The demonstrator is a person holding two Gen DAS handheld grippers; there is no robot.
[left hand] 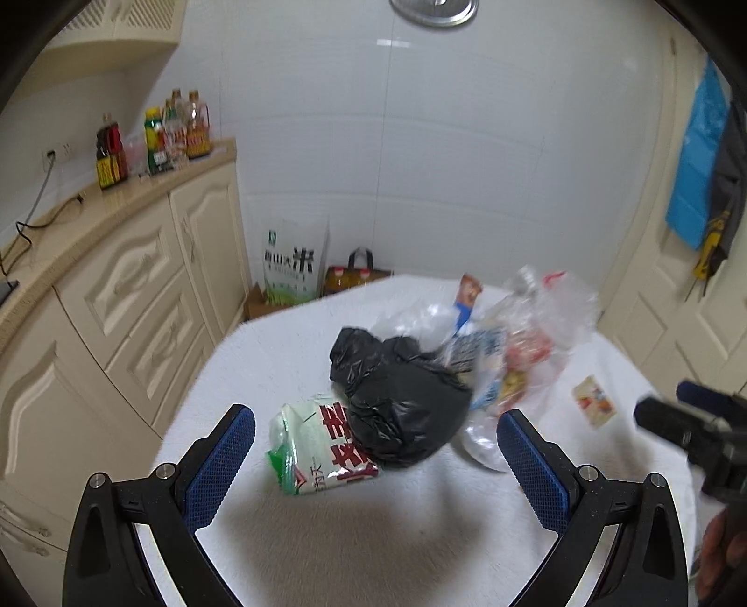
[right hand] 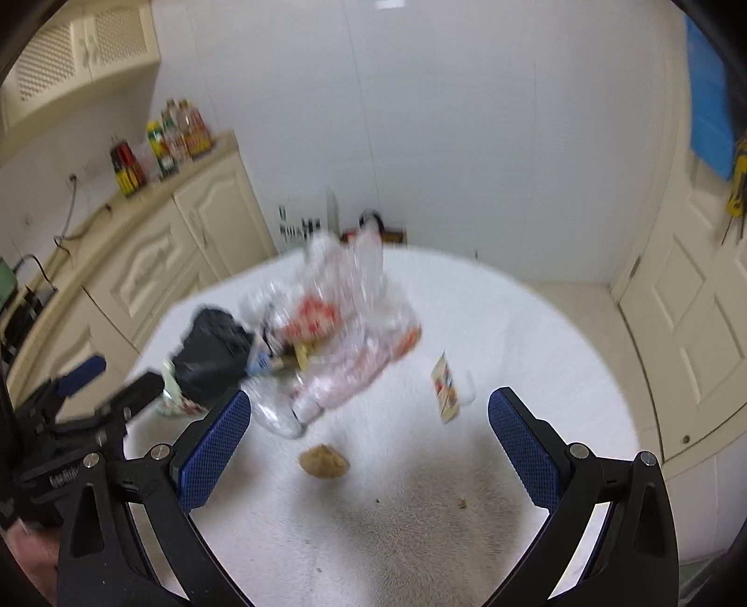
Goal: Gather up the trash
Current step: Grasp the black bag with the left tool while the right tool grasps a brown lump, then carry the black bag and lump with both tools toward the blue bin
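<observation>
Walls: we see white tile all round | left of the wall: cream cabinets under a beige counter, bottles on top | at the wall's foot: a rice sack | right of the wall: a cream panelled door, blue cloth hanging on it

- The clear bag is smeared by blur in the right wrist view; its contents show only as red and white patches.
- The black bag hides the right part of the green packet, cutting its print.
- The round metal thing is cut off by the top edge.
- The bottles far left are too blurred for their labels to be read.
</observation>
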